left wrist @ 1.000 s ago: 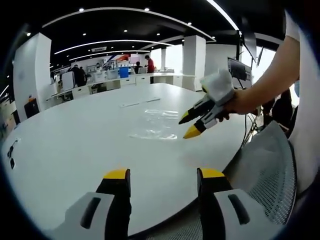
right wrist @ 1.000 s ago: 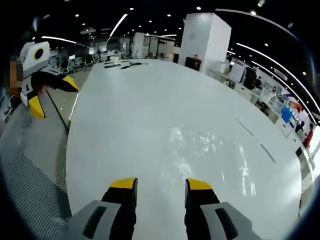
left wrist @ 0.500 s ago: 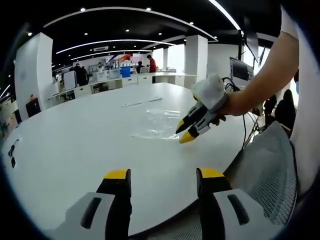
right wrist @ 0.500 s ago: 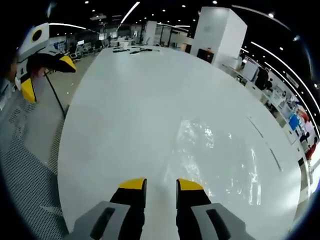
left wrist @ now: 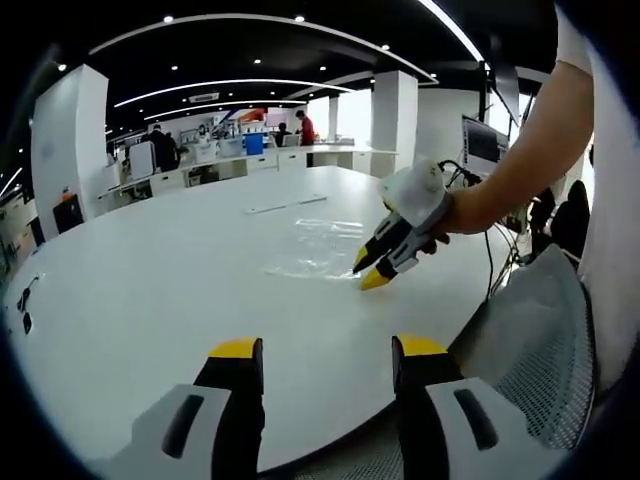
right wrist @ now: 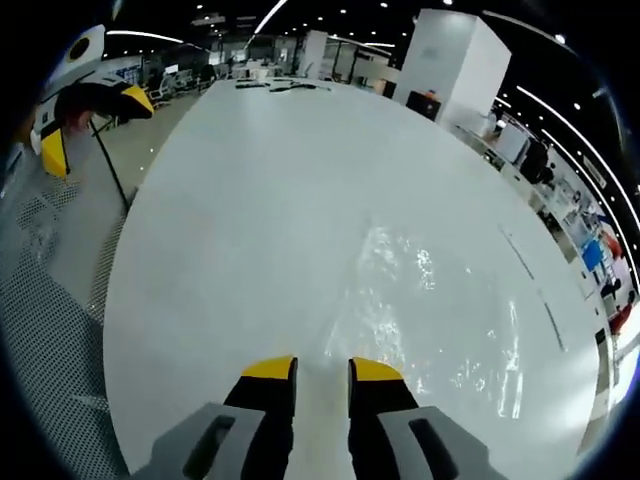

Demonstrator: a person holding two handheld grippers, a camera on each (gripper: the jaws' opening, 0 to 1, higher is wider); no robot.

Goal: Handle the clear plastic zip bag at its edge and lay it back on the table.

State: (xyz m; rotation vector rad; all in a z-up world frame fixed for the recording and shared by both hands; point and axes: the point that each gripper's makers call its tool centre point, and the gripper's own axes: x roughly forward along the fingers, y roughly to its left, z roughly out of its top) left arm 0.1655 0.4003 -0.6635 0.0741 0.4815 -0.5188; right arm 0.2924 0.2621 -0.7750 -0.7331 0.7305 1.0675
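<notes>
— While the clear, crinkled plastic zip bag [right wrist: 440, 320] lies flat on the broad white counter [right wrist: 260, 200], what has changed?
— The right claw [left wrist: 372, 270] has dipped to its near edge, jaws narrowed to a slit (nothing between them yet).
— So the pinch looks imminent. And the left claw [left wrist: 325, 350]?
— Hanging back, wide open, empty.

The zip bag [left wrist: 318, 248] lay flat on the table [left wrist: 150, 290], the right gripper [left wrist: 366, 271] at its near edge.
</notes>
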